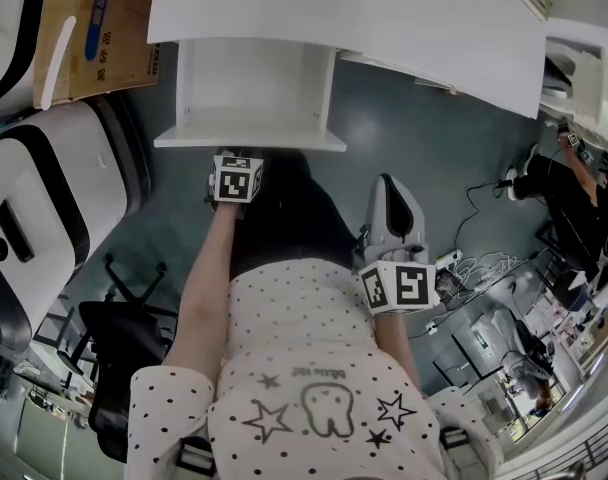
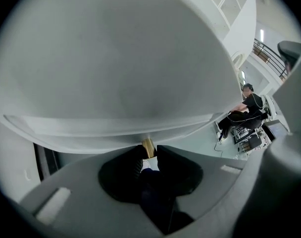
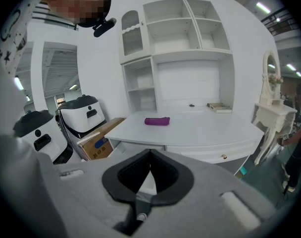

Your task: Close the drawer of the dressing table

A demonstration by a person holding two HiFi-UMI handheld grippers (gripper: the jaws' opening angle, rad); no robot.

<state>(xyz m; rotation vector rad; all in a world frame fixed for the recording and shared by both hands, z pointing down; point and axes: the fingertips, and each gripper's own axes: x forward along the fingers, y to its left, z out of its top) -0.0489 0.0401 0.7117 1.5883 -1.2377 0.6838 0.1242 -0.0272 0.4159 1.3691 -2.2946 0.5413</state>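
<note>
the open white drawer [image 1: 249, 142] is sticking out of the white dressing table [image 1: 404, 38], straight ahead of the left tool [image 2: 149, 156], which is pinching the small brass knob [image 2: 148, 145] on its front; the push is likely going directly away from the person (the right tool [image 3: 150, 158] is hanging back, closed, empty).

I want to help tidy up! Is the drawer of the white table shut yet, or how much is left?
Not shut yet. The drawer sticks out from the dressing table, so nothing looks finished. In hand: the left gripper looks closed on the small gold knob at the drawer's front. The right gripper hangs back, shut and empty. Left to do: push the drawer all the way in.
</note>
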